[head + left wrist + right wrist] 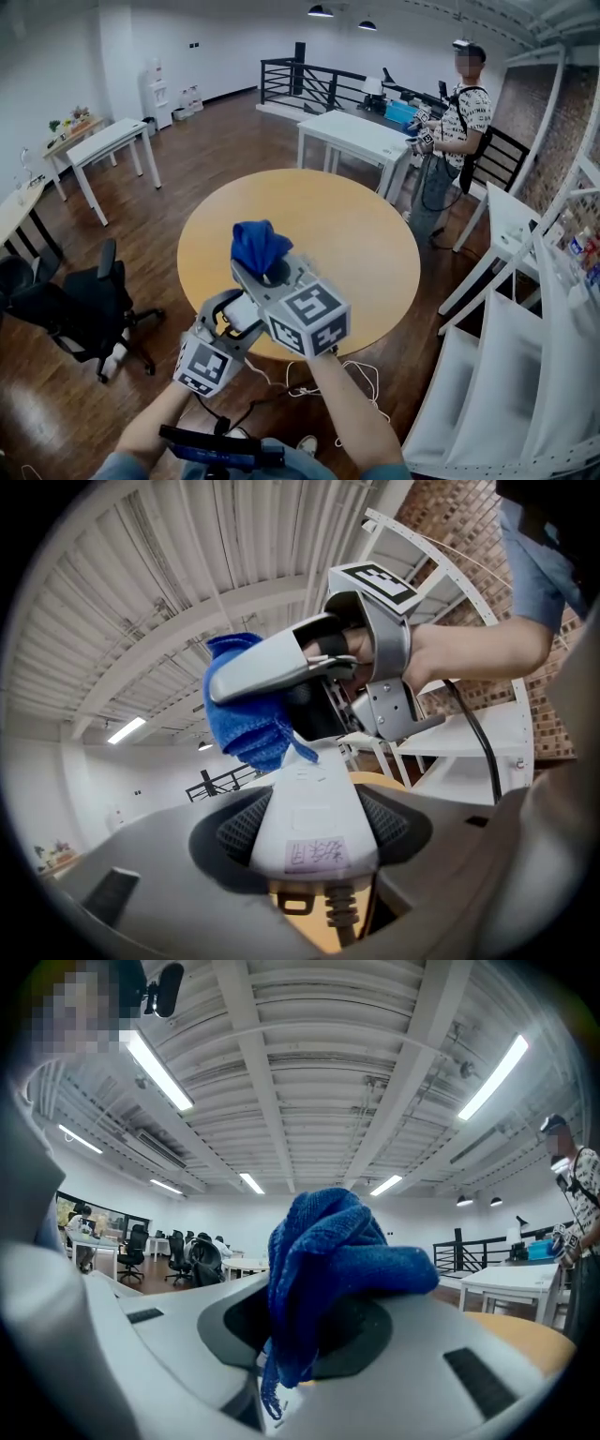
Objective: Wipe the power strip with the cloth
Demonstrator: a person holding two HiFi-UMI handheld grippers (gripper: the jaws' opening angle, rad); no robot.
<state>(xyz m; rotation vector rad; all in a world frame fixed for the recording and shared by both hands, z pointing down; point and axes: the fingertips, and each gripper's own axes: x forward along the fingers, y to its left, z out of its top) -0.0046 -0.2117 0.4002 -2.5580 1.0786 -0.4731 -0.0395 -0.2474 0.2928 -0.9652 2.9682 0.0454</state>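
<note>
- Left tongs (311, 829) sit lowest and closest in the head view, their marker cube facing up near the person's left forearm.
- Their two jaws are closed on a white power strip (314, 803), one ribbed pad pressing each long side.
- In the left gripper view the power strip points away from the camera. A small pale label lies on its near end, and a grey cord (343, 913) leaves that end downward.
- The power strip is held in the air over the near edge of the round wooden tabletop (375, 234), not lying on it.
- Right tongs (309, 1335) are clamped on a blue cloth (328, 1260), which bunches up above the jaws and hangs a loose corner below them.
- From the head view the cloth (258, 244) stands as a blue lump at the tip of the right tongs (261, 270), above the tabletop.
- The left gripper view shows the right tongs coming in from the right, held by the person's right hand (450, 658). The cloth (246, 710) is pressed down on the far end of the power strip and appears to touch it.
- A white cord (361, 375) loops on the floor below the tabletop's near edge.
- A black office chair (80, 309) stands to the left on the wooden floor.
- Beyond the tabletop is a white table (361, 136), with another person (455, 122) standing just beside it, holding some equipment.
- More white tables (108, 145) stand far left, and a dark railing (309, 84) runs along the back.
</note>
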